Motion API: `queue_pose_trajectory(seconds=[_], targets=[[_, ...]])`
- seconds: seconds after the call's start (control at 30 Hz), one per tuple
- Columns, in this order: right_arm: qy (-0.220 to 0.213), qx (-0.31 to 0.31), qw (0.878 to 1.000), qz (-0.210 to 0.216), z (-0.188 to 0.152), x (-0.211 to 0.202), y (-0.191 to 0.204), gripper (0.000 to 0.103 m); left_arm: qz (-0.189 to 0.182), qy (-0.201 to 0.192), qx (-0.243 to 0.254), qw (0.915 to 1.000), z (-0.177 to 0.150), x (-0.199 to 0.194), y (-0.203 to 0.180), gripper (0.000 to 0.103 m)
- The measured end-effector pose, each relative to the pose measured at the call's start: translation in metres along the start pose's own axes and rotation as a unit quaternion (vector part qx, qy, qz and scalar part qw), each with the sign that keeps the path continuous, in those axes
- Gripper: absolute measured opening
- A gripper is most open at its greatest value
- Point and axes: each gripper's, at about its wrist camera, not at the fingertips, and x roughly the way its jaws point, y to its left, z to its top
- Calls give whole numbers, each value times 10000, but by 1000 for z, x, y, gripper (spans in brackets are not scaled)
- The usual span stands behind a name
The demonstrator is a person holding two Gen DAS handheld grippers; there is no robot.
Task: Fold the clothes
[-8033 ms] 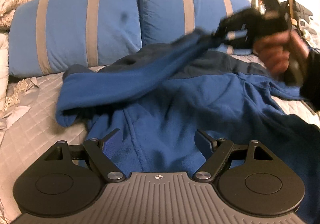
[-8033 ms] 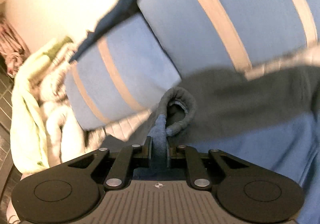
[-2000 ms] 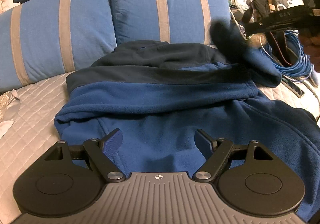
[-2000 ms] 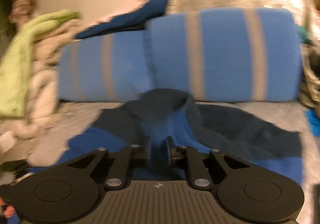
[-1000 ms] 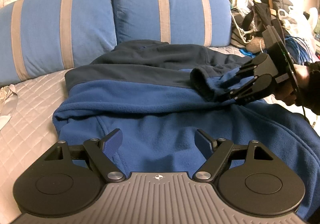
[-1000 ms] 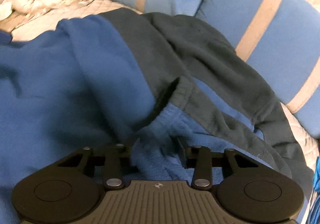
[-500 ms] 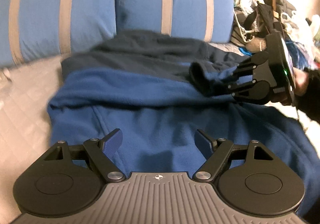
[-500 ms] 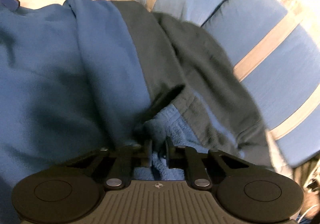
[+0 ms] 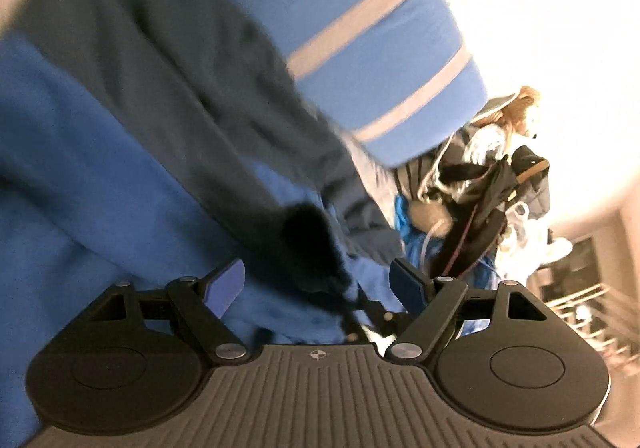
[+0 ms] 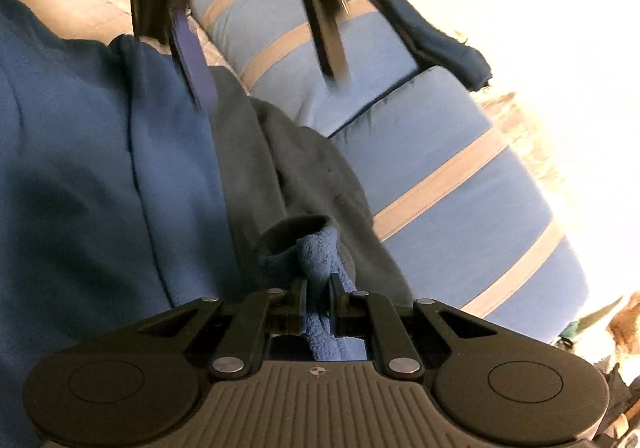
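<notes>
Between right gripper (image 10: 318, 298) fingers — sleeve cuff (image 10: 308, 244) pinched (blue fleece).

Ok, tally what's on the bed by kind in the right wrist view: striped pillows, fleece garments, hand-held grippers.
Striped pillows: 2, the far one and the near one.
Fleece garments: 2, the blue fleece jacket and the navy garment lying on top of the pillows.
Hand-held grippers: 2, the right hand-held gripper and the left hand-held gripper.
Total: 6.
</notes>
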Motion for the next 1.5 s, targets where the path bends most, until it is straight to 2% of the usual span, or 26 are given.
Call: queue_pose_trajectory(seconds=[0.13, 0.27, 0.37, 0.4, 0.43, 0.5, 0.57, 0.67, 0.73, 0.9, 0.97, 1.0, 1.03, 1.17, 1.23, 1.3, 1.4, 1.5], targets=[[-110, -56, 9998, -146, 3, -1, 4, 12, -194, 581, -912, 9939, -4, 54, 11, 80], [-204, -105, 9994, -261, 5, 1, 7, 12, -566, 754, -1587, 9828, -10, 84, 23, 80], [-230, -127, 9991, -331, 6, 4, 10, 12, -864, 857, -1859, 9750, -13, 99, 25, 79], [-235, -140, 9991, -336, 6, 4, 11, 12, -883, 800, -1878, 9749, -14, 100, 24, 78], [-243, -161, 9990, -342, 6, 4, 12, 12, -834, 667, -1861, 9767, -13, 97, 23, 78], [-275, -243, 9987, -361, 6, 2, 14, 12, -730, 392, -1708, 9818, -12, 89, 18, 70], [-314, -323, 9983, -377, 5, 0, 15, 11, -530, 288, -1482, 9871, -6, 83, 13, 45], [-359, -343, 9981, -374, 6, -2, 14, 11, -359, 228, -1377, 9896, 1, 76, 11, 25], [-380, -327, 9980, -375, 6, -2, 13, 11, -299, 230, -1211, 9919, 4, 73, 7, 18], [-471, 166, 9963, -705, -6, 0, -4, 17, -401, 42, -620, 9973, 5, 59, -12, 15], [-346, 430, 9926, -1079, -20, 8, -15, 31, -602, -23, -493, 9970, 6, 51, -20, 15], [-258, 595, 9900, -1256, -28, 13, -22, 42, -682, -59, -436, 9967, 8, 48, -26, 15], [-134, 810, 9862, -1436, -36, 19, -30, 49, -768, -102, -382, 9963, 10, 45, -31, 15], [485, 2098, 9588, -1851, -74, 38, -73, 58, -1074, -302, -239, 9935, 18, 30, -46, 14], [827, 2775, 9376, -1924, -93, 47, -97, 62, -1252, -423, -244, 9909, 21, 21, -48, 14], [1118, 3483, 9143, -1740, -112, 57, -120, 63, -1417, -542, -272, 9880, 26, 12, -50, 14], [1383, 4550, 8691, -1360, -149, 63, -149, 71, -1636, -740, -323, 9832, 31, -3, -48, 14], [1611, 5530, 8117, -968, -184, 69, -175, 74, -1839, -961, -382, 9775, 37, -16, -47, 14]])
